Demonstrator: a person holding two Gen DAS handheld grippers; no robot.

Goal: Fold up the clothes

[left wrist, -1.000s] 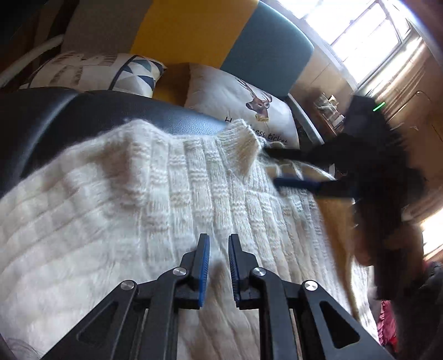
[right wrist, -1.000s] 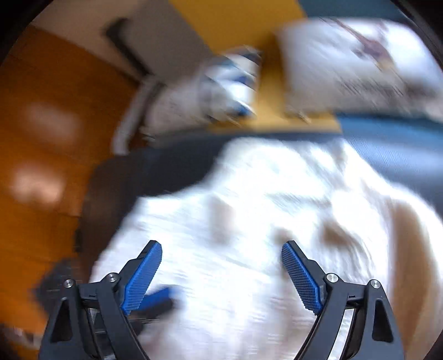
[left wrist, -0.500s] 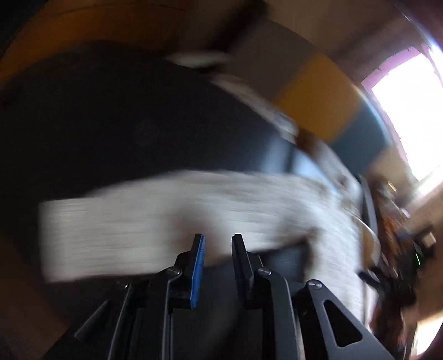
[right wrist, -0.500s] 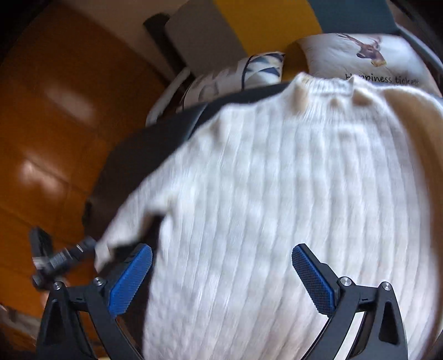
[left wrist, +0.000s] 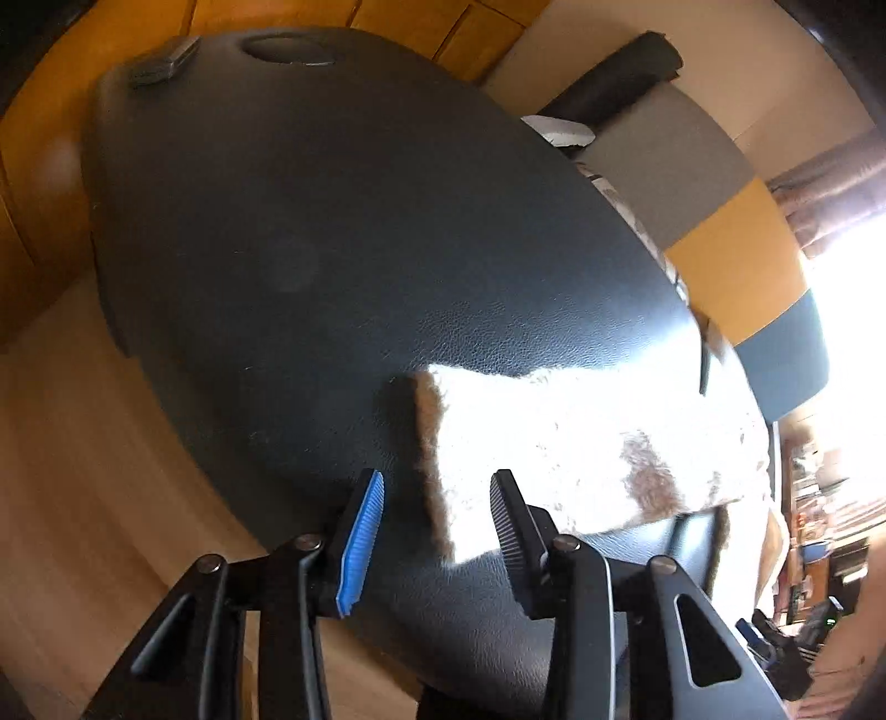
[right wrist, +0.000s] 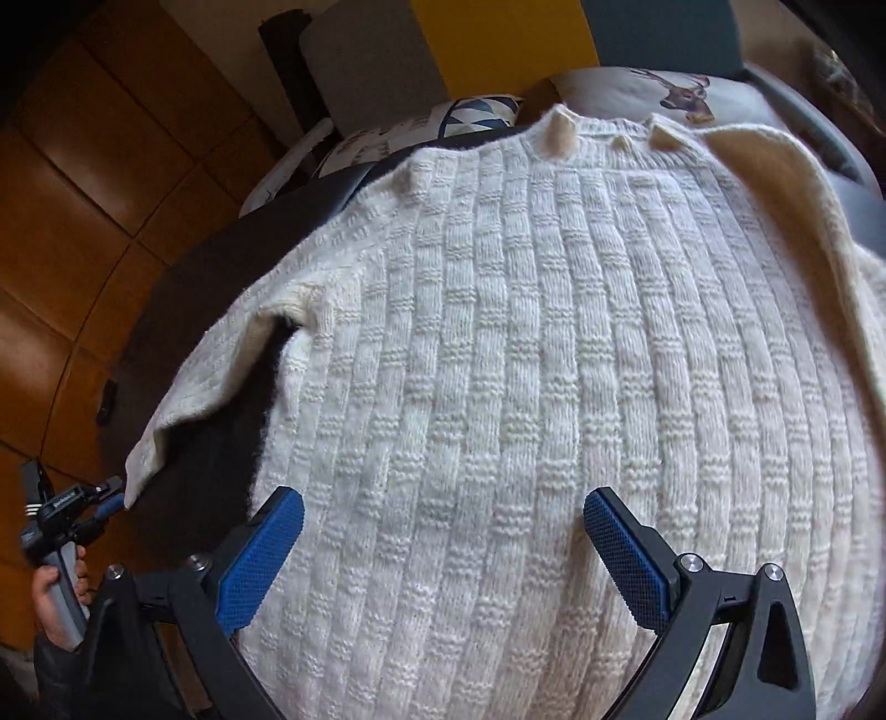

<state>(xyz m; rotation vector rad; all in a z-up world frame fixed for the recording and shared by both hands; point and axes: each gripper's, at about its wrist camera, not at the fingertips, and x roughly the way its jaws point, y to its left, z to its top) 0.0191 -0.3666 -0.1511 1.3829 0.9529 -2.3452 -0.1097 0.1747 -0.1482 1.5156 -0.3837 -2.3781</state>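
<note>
While both tools gape, ribbed cream knit sweater [right wrist: 554, 360] drapes pebbled black tabletop [left wrist: 332, 249].

We count one white knit sweater [right wrist: 554, 360], two patterned cushions [right wrist: 664, 91], two grippers: left [left wrist: 437, 515], right [right wrist: 443, 548].

— What sort of place is this?

— A home, a living room by the look of it. Ahead of the right tool sits a sofa with grey, yellow and teal back panels [right wrist: 498, 50], with a white deer-print cushion [right wrist: 681, 91] and a blue-triangle patterned cushion [right wrist: 443, 124] on it.

— Anything else?

— Warm brown wooden wall panels [right wrist: 83, 194] to its left, pale wooden flooring [left wrist: 72, 471] below the left tool, and a bright curtained window [left wrist: 853, 221] off to that tool's right.
</note>
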